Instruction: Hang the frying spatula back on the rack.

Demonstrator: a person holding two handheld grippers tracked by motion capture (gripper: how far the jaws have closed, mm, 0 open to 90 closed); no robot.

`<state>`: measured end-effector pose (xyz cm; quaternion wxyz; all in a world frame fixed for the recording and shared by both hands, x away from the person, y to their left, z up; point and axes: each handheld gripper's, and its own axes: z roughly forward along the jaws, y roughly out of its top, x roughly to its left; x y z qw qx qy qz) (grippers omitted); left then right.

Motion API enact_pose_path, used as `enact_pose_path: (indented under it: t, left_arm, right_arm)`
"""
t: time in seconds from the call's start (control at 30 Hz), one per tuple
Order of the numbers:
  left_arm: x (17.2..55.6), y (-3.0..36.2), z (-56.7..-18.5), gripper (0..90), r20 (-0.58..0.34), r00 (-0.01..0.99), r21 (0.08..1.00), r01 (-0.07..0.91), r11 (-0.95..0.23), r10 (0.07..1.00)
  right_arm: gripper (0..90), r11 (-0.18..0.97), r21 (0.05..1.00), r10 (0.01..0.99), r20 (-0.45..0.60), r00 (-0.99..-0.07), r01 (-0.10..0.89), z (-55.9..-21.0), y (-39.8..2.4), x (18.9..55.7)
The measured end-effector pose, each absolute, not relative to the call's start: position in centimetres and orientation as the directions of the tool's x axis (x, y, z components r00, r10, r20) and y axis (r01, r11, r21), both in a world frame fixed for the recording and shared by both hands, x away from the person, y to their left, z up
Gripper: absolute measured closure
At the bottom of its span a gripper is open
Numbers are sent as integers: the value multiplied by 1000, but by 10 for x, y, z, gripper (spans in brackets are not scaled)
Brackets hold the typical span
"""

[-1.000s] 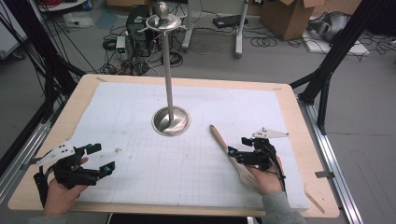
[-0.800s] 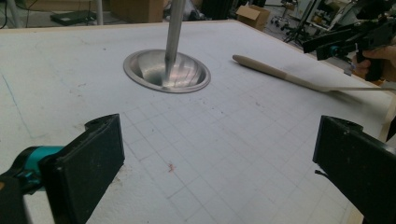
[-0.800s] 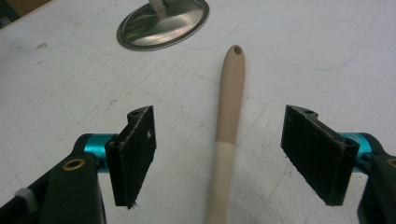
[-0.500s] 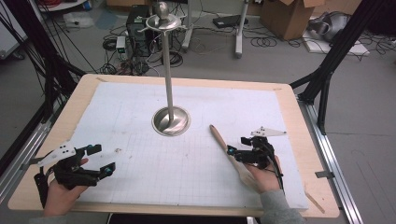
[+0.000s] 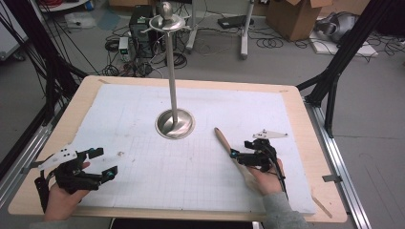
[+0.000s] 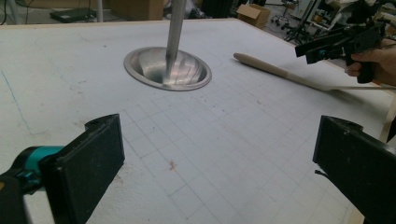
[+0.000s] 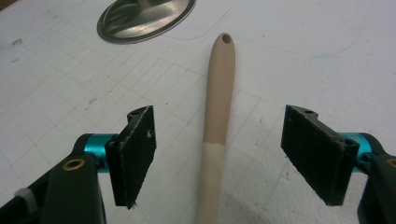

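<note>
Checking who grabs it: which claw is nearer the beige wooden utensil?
Right. The right claw straddles the beige wooden utensil, jaws open. The left claw hovers far across the white mat.

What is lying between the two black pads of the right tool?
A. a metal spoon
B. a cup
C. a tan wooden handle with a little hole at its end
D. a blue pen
C: in the right gripper view the tan handle lies on the white mat between the open pads of the right tool, which do not touch it, and a small hole shows at its far tip.
</note>
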<state>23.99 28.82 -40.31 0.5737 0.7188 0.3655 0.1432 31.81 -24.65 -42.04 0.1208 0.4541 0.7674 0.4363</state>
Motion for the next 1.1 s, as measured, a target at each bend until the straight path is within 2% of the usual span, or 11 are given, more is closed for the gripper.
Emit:
enact_pose_path:
  t: [0.33,1.1]
  left_arm:
    - [240,287,-404,24,-219,689,928,366,-71,691]
    - [242,287,-407,25,-218,693,922,378,-89,688]
  right_arm:
    - [256,214,769,804,210,-556,602,-427,-244,316]
    - [257,273,797,806,116,-580,539,-442,-238,302]
